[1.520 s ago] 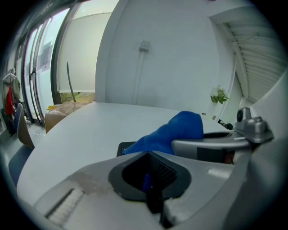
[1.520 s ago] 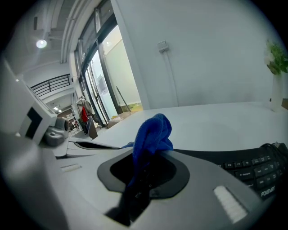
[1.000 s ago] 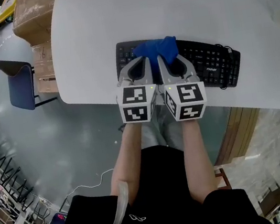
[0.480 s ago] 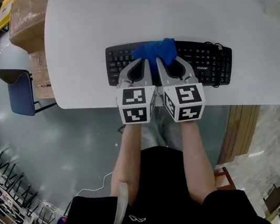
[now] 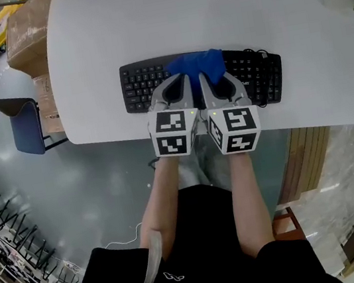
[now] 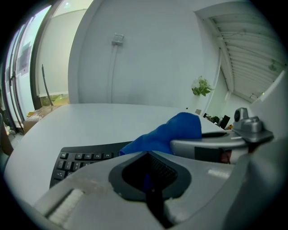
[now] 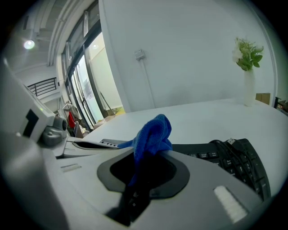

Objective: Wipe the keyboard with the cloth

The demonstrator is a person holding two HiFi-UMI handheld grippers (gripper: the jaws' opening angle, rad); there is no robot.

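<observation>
1. Cloth (image 5: 198, 67): blue, bunched just ahead of both my claws, on keyboard (image 5: 140, 84) mid-section.
2. L claw (image 5: 176, 85) & R claw (image 5: 218, 81): side by side, each clamped on cloth.
3. Keyboard runs out left of L claw, right of R claw.
4. White table (image 5: 143, 22) underneath.

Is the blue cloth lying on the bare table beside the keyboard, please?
No, the blue cloth rests on top of the black keyboard, across its keys.
</observation>
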